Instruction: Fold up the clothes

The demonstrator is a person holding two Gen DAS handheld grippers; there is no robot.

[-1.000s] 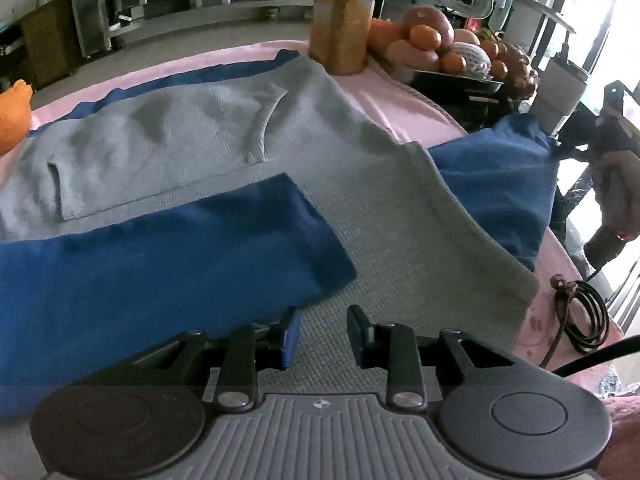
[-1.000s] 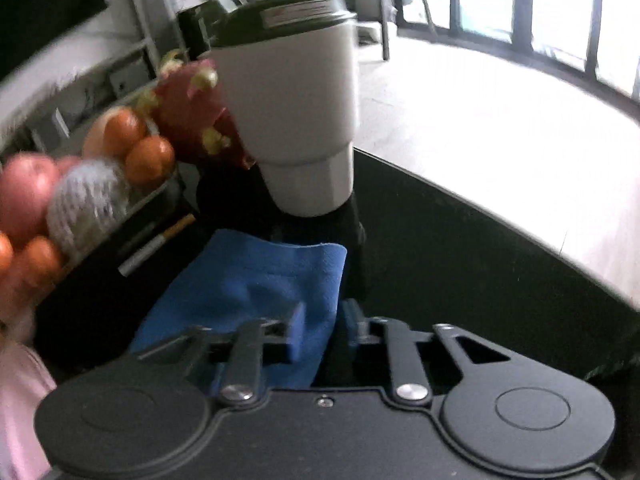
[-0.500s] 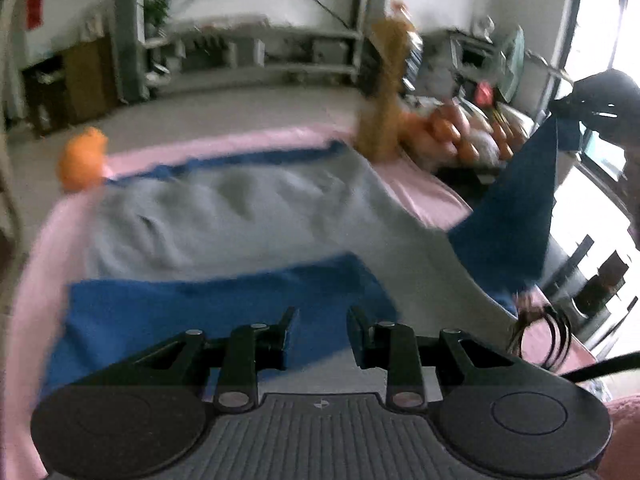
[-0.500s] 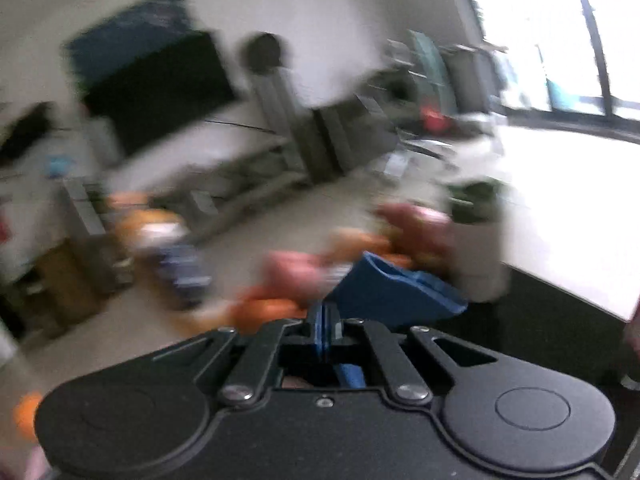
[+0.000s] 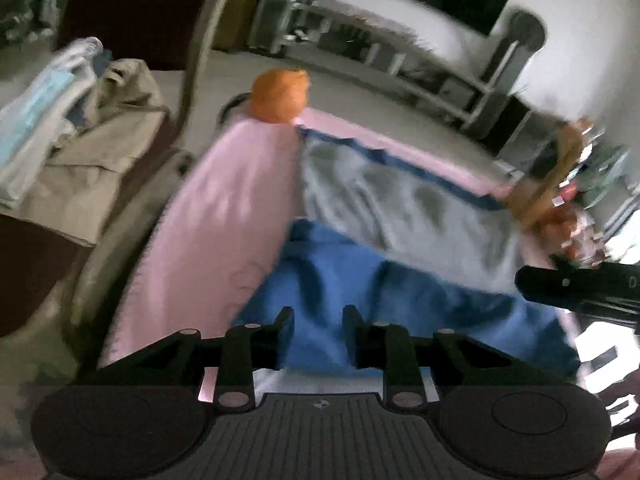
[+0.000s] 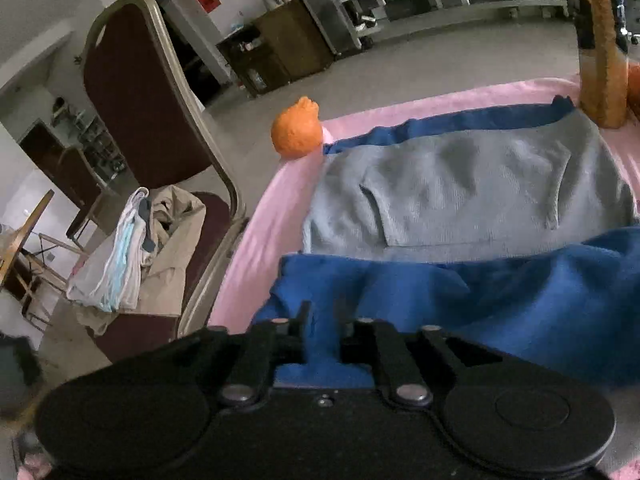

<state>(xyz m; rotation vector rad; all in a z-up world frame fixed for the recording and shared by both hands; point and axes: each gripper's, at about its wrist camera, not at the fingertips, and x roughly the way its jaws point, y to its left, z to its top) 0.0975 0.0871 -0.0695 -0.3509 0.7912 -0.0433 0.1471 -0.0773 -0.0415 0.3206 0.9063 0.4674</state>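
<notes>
We are looking along both tools at a blue and grey knitted garment [image 6: 460, 184] that is lying spread across a tabletop covered with a pink cloth [image 6: 272, 216]. The grey panel is lying flat in the middle, with a thin blue edge showing along its far side. A blue sleeve [image 6: 520, 300] is lying folded across the near part of the garment, rumpled rather than smooth.

Our right tool [image 6: 323, 320] is sitting low over the near left end of that blue sleeve. Its jaws have just been opening; they are standing a narrow way apart, and a fold of blue cloth is lying between them, though we cannot tell whether the pads are still pressing on it. In the left wrist view the right tool is showing as a dark bar at the right edge, above the sleeve.

Our left tool [image 5: 318, 330] is hovering over the same blue cloth near the left end of the garment, its jaws standing narrowly apart with nothing gripped between them. That view is blurred.

An orange knobbly ball [image 6: 297, 127] is resting at the far left corner of the tabletop, just beside the blue edge of the garment. A tall amber bottle [image 6: 602, 52] is standing at the far right, touching the garment's far corner. Left of the tabletop, a maroon padded chair [image 6: 144, 96] is carrying a heap of beige and pale clothes [image 6: 136, 252].
</notes>
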